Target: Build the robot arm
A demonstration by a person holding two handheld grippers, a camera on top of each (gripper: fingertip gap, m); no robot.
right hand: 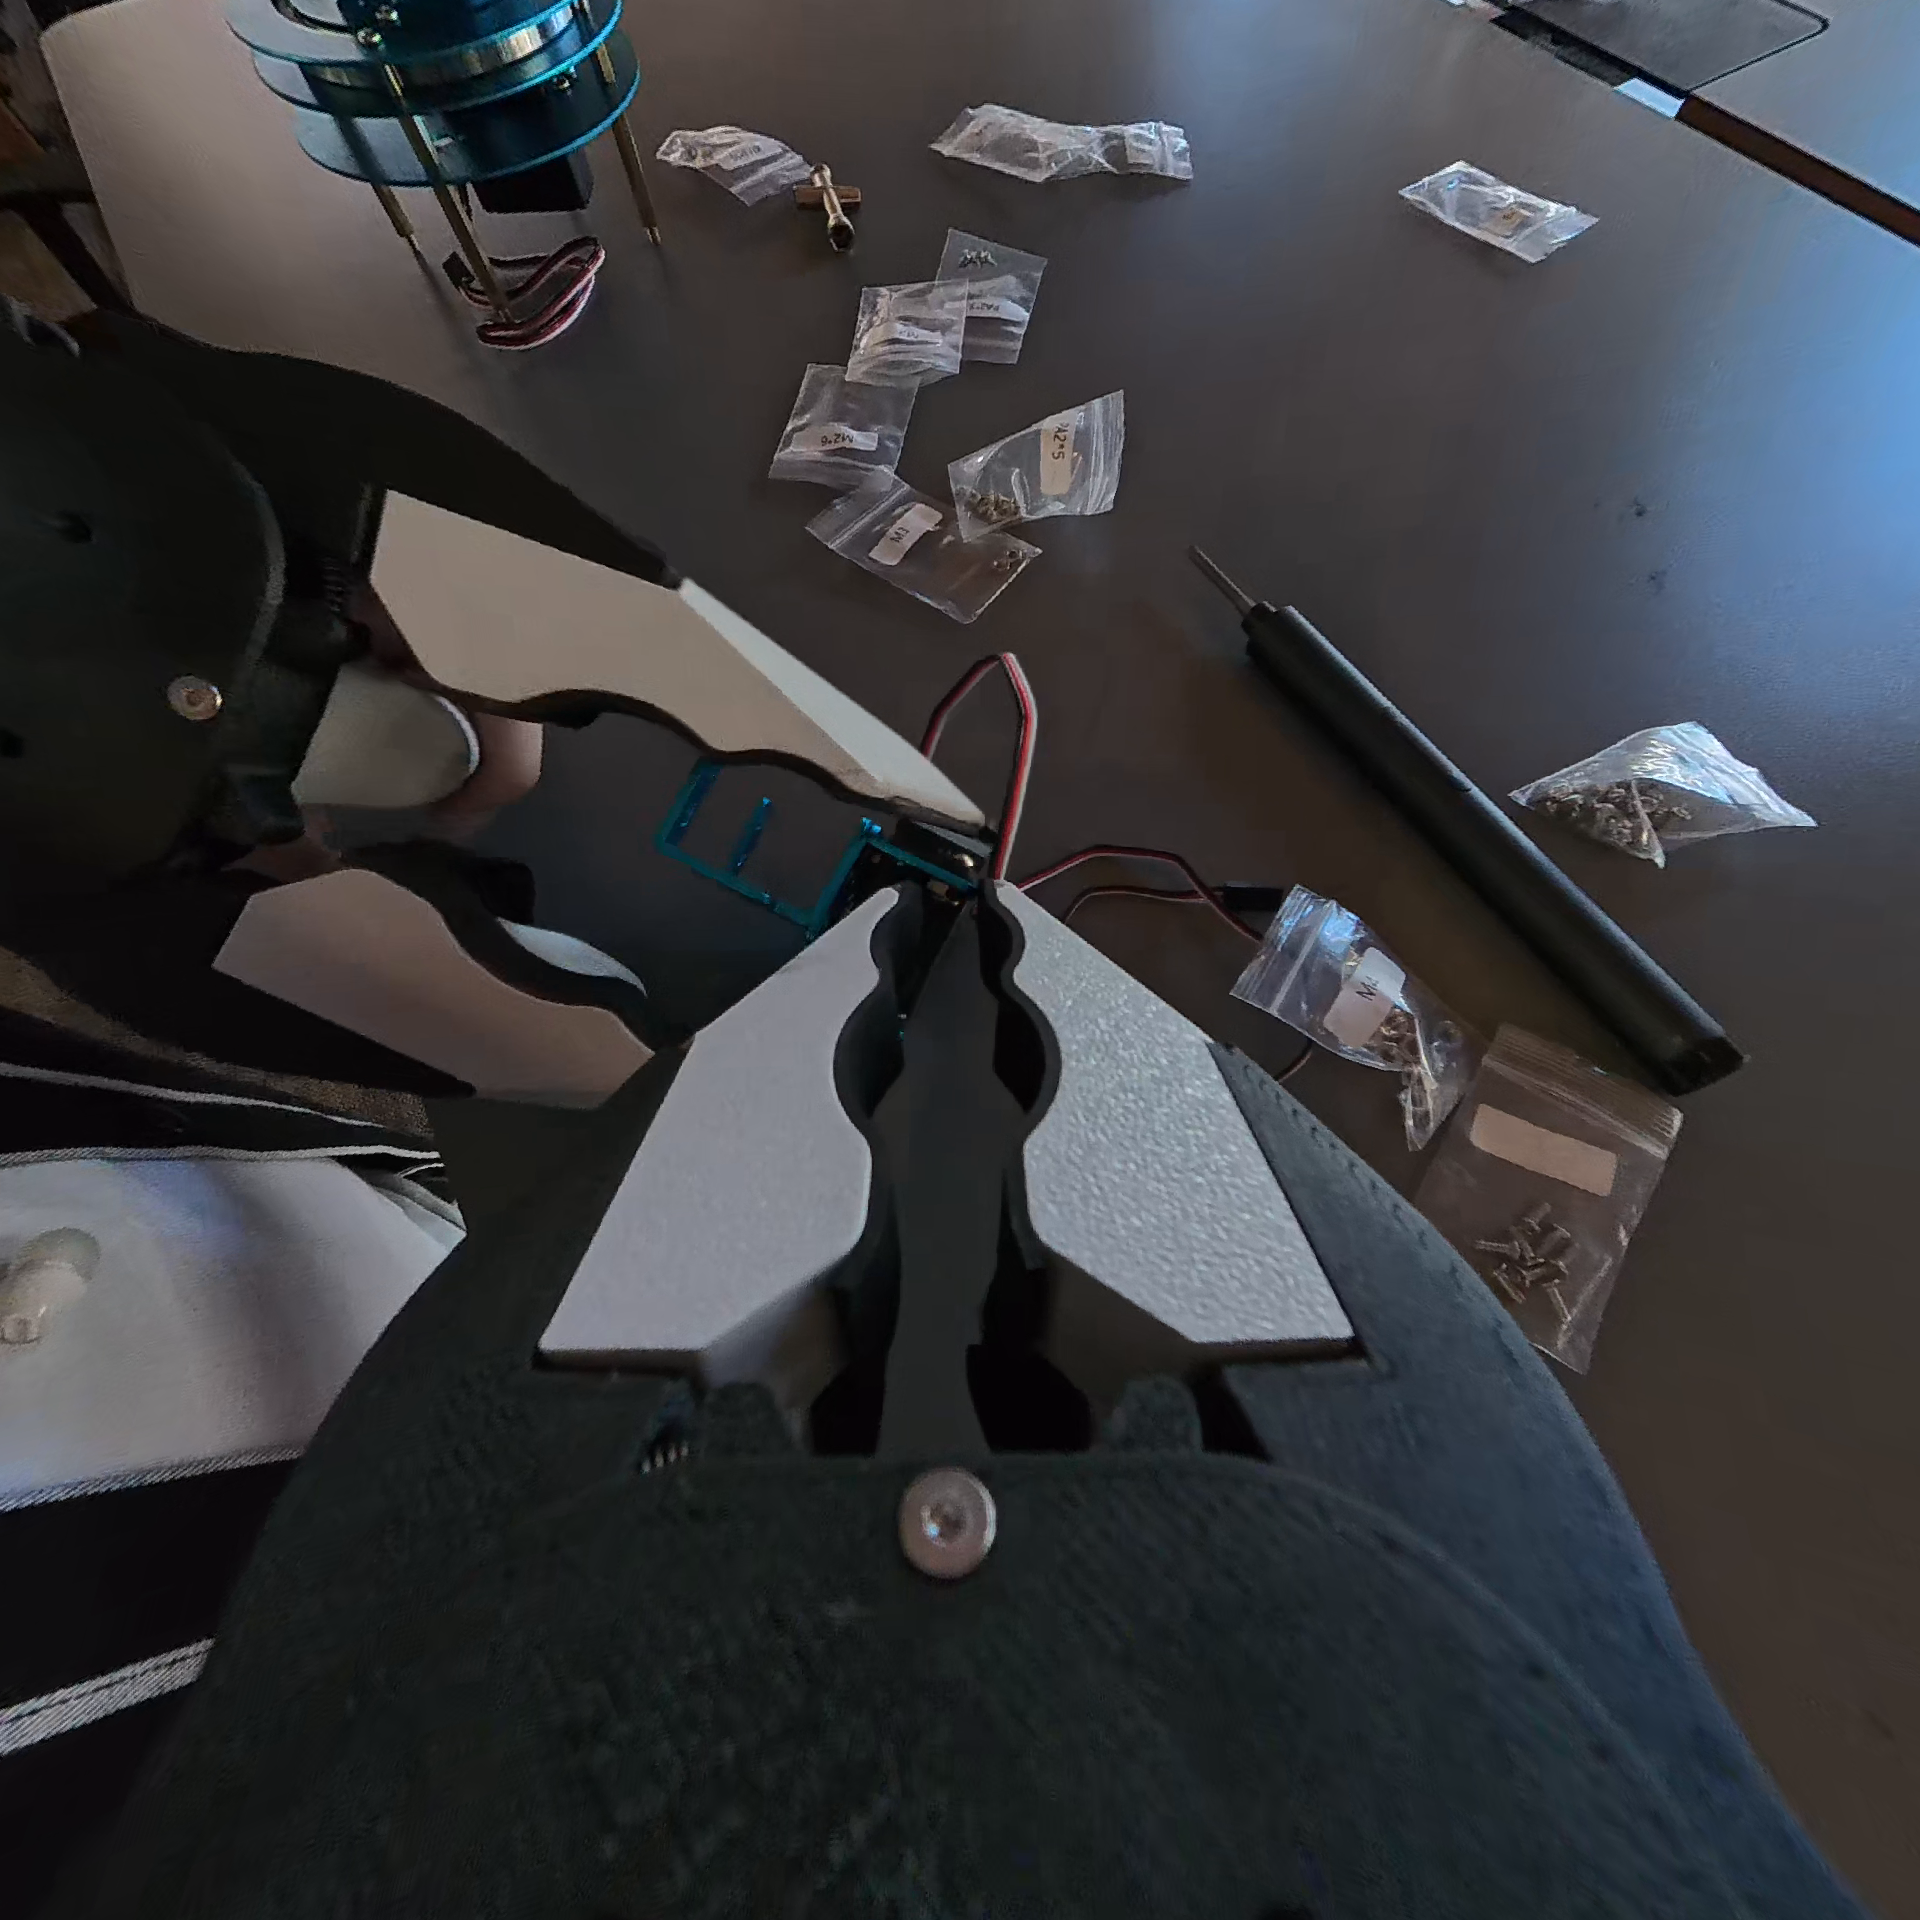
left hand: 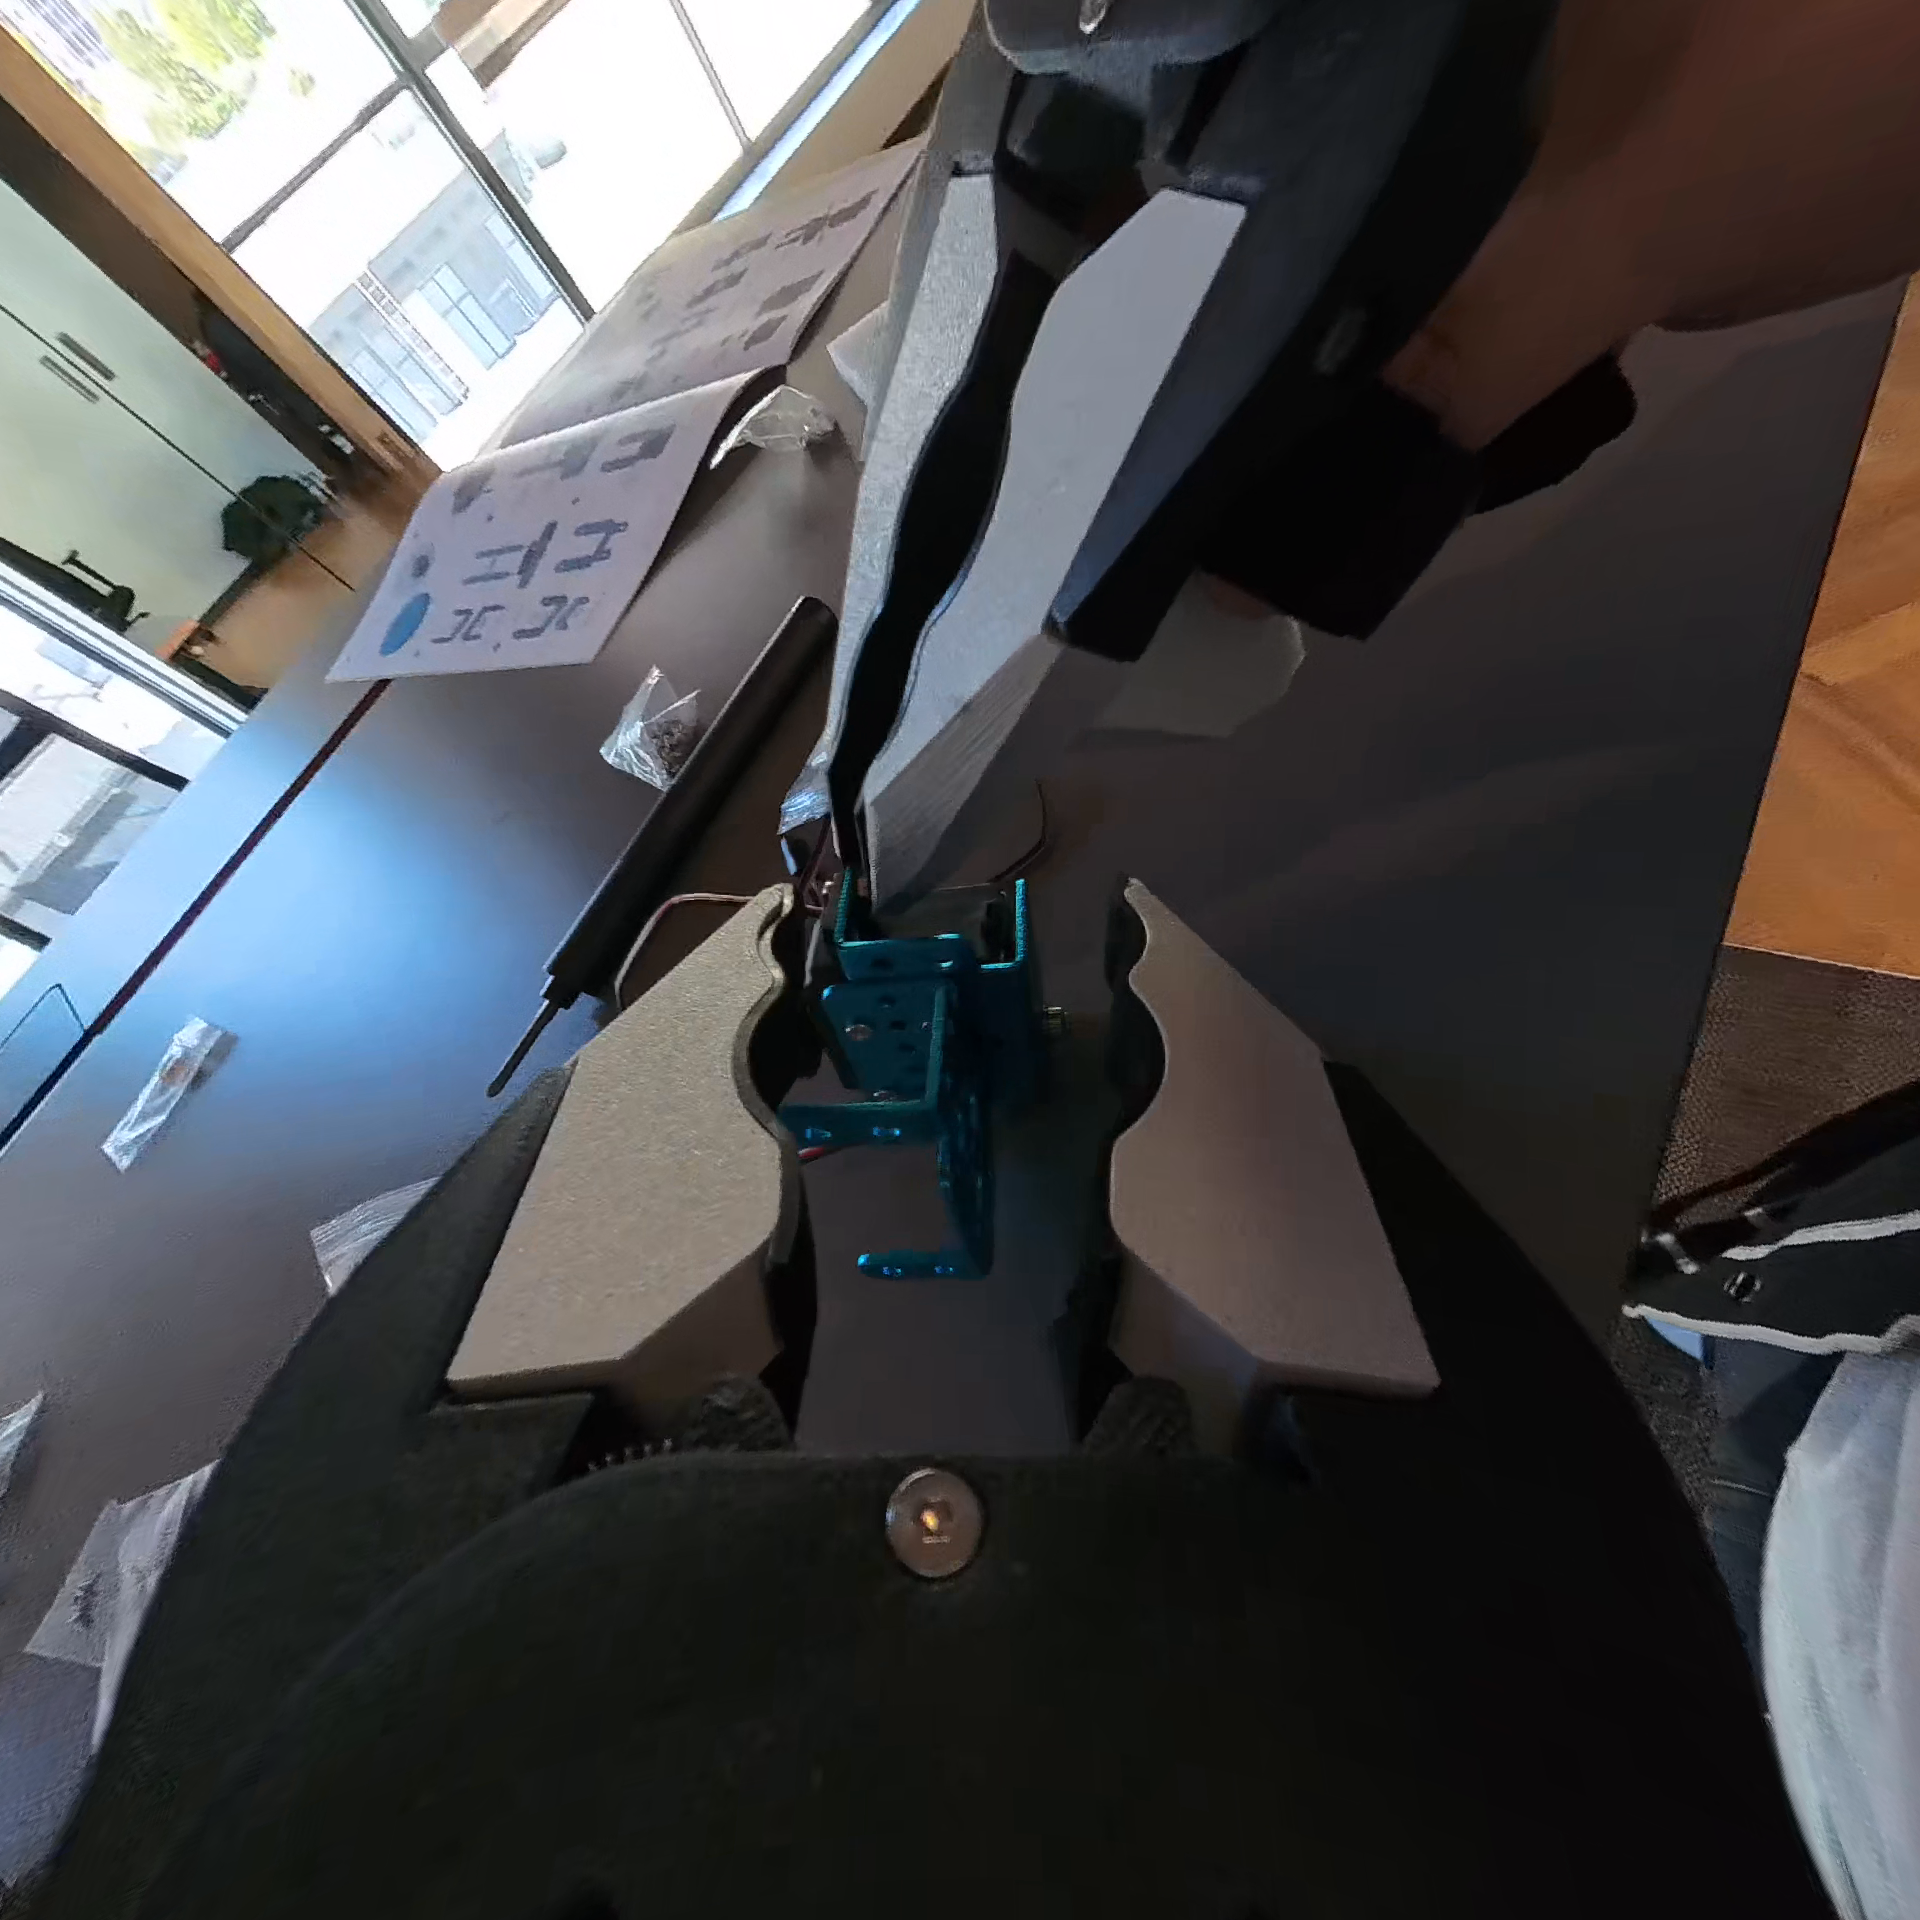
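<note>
Your left hand-held gripper (left hand: 951, 940) gapes wide around the teal perforated metal bracket assembly (left hand: 914, 1049) on the dark worktop (left hand: 1403, 883) while your right hand-held gripper (right hand: 940, 894) pinches its black servo end nearly shut; judged risk: a twist could snag the red-and-black servo wires (right hand: 997, 717).

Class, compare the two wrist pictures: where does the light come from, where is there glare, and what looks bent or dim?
Left wrist view: the windows are blown out white, a bluish sheen lies on the dark table, and the whole scene leans steeply. Right wrist view: dimmer and more even; the plastic bags catch small highlights, and the table's far edge curves, as with a wide lens. Both: sharp, little blur.
</note>
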